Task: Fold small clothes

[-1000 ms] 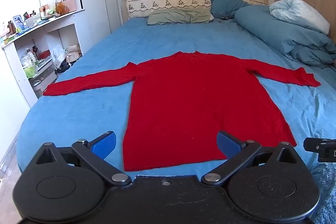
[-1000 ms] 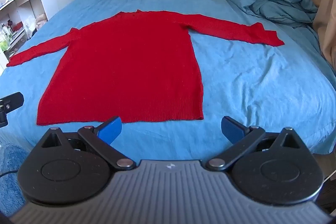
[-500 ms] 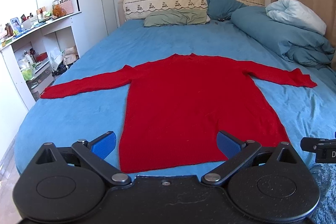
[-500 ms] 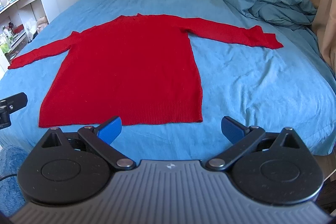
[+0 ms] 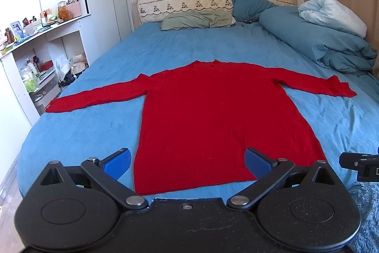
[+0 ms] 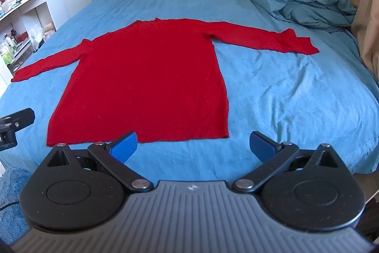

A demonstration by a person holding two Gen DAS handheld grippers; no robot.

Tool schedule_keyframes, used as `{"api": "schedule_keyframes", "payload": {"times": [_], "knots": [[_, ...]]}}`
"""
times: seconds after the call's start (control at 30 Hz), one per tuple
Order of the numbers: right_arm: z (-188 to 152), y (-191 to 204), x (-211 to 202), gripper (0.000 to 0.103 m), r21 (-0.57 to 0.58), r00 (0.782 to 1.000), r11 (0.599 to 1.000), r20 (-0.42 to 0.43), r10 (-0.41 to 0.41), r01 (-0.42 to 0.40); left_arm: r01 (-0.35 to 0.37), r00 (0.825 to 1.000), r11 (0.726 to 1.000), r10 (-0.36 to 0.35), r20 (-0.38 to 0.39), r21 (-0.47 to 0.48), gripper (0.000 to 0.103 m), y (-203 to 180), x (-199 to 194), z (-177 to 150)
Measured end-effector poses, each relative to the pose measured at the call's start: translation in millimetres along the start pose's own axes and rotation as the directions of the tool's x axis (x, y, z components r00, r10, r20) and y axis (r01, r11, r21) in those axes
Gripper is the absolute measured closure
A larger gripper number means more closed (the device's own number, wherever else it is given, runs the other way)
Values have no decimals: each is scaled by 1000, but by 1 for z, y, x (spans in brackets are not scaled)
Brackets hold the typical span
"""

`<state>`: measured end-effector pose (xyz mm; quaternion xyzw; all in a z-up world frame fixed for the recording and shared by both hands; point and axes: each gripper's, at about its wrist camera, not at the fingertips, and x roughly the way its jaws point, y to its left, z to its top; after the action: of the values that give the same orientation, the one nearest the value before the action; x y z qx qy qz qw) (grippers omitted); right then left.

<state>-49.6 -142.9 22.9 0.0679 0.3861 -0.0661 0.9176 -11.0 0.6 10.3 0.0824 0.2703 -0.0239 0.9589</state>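
A red long-sleeved sweater lies flat on the blue bed sheet, sleeves spread to both sides, hem toward me. It also shows in the right wrist view. My left gripper is open and empty, held above the hem at the foot of the bed. My right gripper is open and empty, just short of the hem's right corner. Each gripper's edge shows in the other's view.
A bunched blue duvet and pillows lie at the head of the bed. White shelves with bottles stand to the left. A curtain hangs at the right. A blue rug lies on the floor.
Both grippers have pulled back a little from the bed and tilted up, so the sweater sits farther away in both views. Jaws stayed open.
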Motion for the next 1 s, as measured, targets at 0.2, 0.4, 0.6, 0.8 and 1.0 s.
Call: {"api": "schedule_keyframes", "payload": {"times": [0.2,0.4,0.6,0.8,1.0], "knots": [[1,1,-2,0,-8,1000,1000,12,-10,10,10,999,1000,-11,-48,-9,0,0,2,1],[2,0,-4,0,-2,1000,1000,12,-6,6,21,997,999,-23,-74,-30,0,1,4,1],[5,1,-6,0,-6,1000,1000,18,-2,2,19,997,999,-22,-81,-33,0,2,5,1],[10,6,-11,0,-29,999,999,42,-20,21,23,996,999,-26,-82,-45,0,5,4,6],[40,0,-18,0,6,997,1000,70,-19,18,42,999,998,-43,-25,-41,0,13,8,51]]}}
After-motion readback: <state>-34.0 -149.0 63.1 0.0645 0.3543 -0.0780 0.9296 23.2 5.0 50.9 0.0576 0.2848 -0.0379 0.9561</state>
